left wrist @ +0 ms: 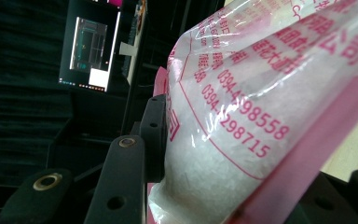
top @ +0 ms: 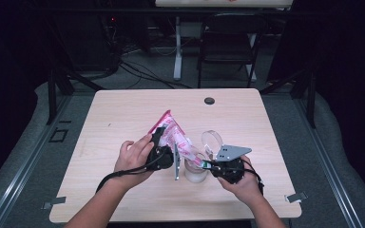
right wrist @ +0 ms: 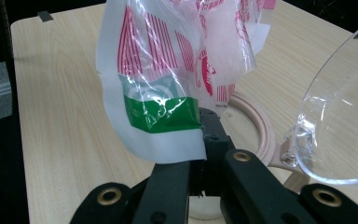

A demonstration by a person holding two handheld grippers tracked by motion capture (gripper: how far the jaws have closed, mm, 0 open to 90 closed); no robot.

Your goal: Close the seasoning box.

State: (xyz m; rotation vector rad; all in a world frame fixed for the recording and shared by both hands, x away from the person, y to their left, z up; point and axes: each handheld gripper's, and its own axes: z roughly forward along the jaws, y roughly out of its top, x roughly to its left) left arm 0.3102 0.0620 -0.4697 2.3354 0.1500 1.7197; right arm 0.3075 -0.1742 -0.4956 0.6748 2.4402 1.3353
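I had the left hand-held gripper [top: 164, 145] clamped partway shut on the body of a pink-and-clear plastic bag [top: 173, 135] of white granules, its jaws pressing the filled sides from both flanks. The bag ran tilted from a pink top corner pointing toward the far edge of the tabletop [top: 123, 114] down toward the near edge, where its lower corner met my right hand-held gripper [top: 208, 165]. That one was squeezed fully together on the thin green-and-white corner of the bag, with only the film between its jaws. The pinched corner hung just above a small round jar [top: 196, 172] that stood on the tabletop between my two hands, nearer the near edge than the far one, and its clear hinged lid [top: 212, 139] stood open on the far side.

From the high view I could read the whole layout: both hands, the bag bridging them, the jar beneath, and a dark round grommet [top: 209, 100] near the far edge. The left gripper view [left wrist: 242, 140] gave me what that one could not: red printed digits and characters on the bag, the granules packed against the film, and a lit monitor [left wrist: 91, 51] in the dark room behind. The right gripper view [right wrist: 161, 114] showed the green band on the gripped corner, the jar's pale rim [right wrist: 261, 130] right behind it, and the transparent lid [right wrist: 340, 116] curving up at the right.
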